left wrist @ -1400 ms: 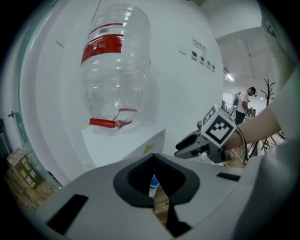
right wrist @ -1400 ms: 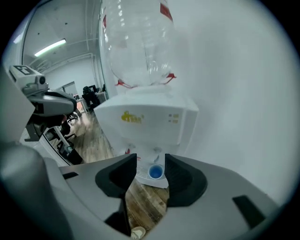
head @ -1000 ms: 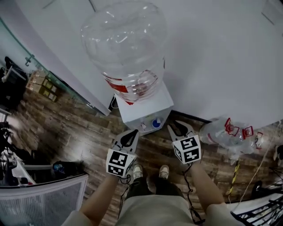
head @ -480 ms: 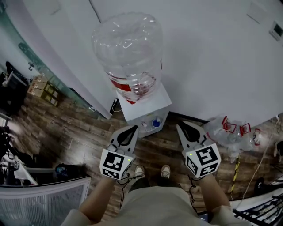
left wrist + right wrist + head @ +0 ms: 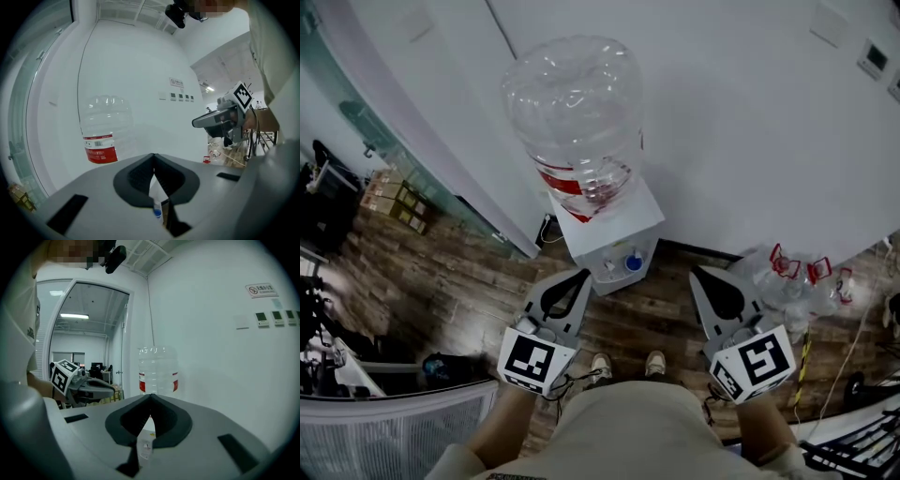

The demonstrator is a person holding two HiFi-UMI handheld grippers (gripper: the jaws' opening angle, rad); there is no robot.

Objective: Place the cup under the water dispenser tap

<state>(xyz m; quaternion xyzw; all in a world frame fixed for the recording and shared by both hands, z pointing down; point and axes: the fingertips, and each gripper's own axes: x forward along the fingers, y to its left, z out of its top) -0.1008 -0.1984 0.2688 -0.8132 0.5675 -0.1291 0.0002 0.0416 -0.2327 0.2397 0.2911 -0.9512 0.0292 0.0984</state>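
From the head: water dispenser (image 5: 643,218) at the wood floor's (image 5: 459,281) far edge by the wall, blue tap (image 5: 631,263) in front. Left gripper (image 5: 584,275) and right gripper (image 5: 695,273) near it, one each side.
From the left gripper: jaws pressed together, holding nothing.
From the right gripper: jaws together too, holding nothing.

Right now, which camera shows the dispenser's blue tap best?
The head view: the blue tap sits in plain sight on the front of the water dispenser, below the bottle. The left gripper view catches only a blue sliver of it near the bottom edge. The right gripper view shows the bottle, but no blue tap.
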